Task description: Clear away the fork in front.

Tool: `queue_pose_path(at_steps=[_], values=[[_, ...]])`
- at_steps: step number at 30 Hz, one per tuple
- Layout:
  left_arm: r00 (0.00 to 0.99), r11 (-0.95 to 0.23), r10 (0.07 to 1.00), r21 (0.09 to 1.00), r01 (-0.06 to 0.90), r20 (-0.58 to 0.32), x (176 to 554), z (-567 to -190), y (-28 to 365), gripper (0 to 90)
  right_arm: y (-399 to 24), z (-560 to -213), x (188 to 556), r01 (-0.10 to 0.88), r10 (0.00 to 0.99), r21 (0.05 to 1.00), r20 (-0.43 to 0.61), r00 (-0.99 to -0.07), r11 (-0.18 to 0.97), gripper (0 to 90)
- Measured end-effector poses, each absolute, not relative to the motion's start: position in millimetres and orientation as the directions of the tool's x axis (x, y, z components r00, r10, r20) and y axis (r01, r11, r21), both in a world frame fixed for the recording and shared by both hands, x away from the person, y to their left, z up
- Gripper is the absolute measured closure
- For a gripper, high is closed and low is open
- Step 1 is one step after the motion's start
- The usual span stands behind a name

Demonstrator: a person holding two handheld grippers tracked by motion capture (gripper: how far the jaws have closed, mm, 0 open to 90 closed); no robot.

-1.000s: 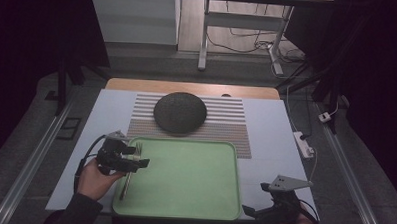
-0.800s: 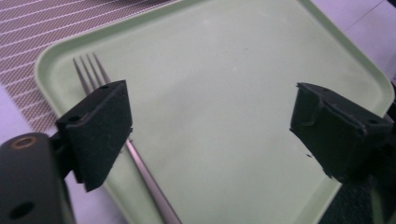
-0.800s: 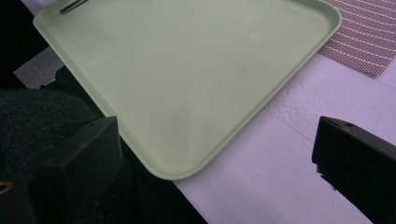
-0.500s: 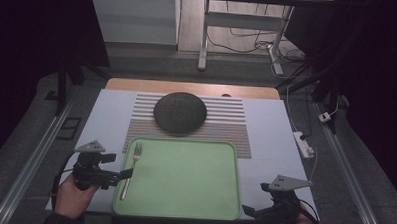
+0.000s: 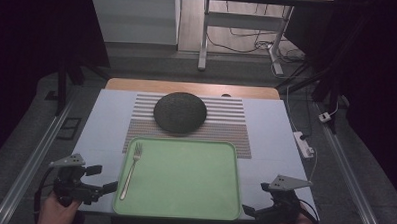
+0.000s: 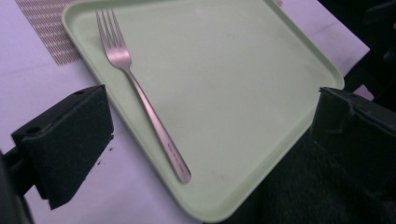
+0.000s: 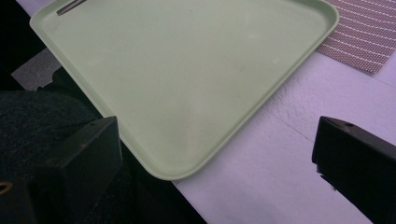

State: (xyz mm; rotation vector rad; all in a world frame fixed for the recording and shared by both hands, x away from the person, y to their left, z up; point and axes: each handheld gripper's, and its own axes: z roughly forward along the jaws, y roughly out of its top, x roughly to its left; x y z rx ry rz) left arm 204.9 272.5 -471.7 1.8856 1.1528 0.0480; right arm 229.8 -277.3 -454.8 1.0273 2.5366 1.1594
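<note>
High view: the fork (image 5: 131,163) lies flat along the 9 o'clock side of the green tray (image 5: 203,207). The left gripper (image 5: 100,180) sits off the tray's 8 o'clock corner, its fingers having just spread, nothing between them.

Left gripper view: the fork handle ends near the rim, so a bumped tray could slide it.

Right gripper view: the right gripper (image 7: 215,154) has its fingers released; a careless sweep could catch the tray corner (image 7: 173,172).

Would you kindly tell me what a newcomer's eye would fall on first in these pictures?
The pale green tray at the near middle of the table draws the eye, with a silver fork lying along its left side. Behind it a dark round plate sits on a striped mat. An open left gripper waits beside the tray's left edge.
</note>
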Motion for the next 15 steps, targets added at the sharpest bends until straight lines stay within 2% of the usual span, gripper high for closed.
queue_pose_path(at_steps=[6, 15], values=[[0.585, -0.208, 0.730, 0.699, 0.684, -0.355, 196.7, -475.8, 274.1, 0.0, -277.4, -454.8, 229.8, 0.523, 0.656, 0.720, 0.126, -0.744, 0.455, 1.5], [0.565, -0.202, 0.757, 0.705, 0.680, -0.328, 192.4, -474.6, 273.8, 0.0, -278.2, -454.5, 230.1, 0.525, 0.656, 0.720, 0.127, -0.744, 0.455, 1.5]])
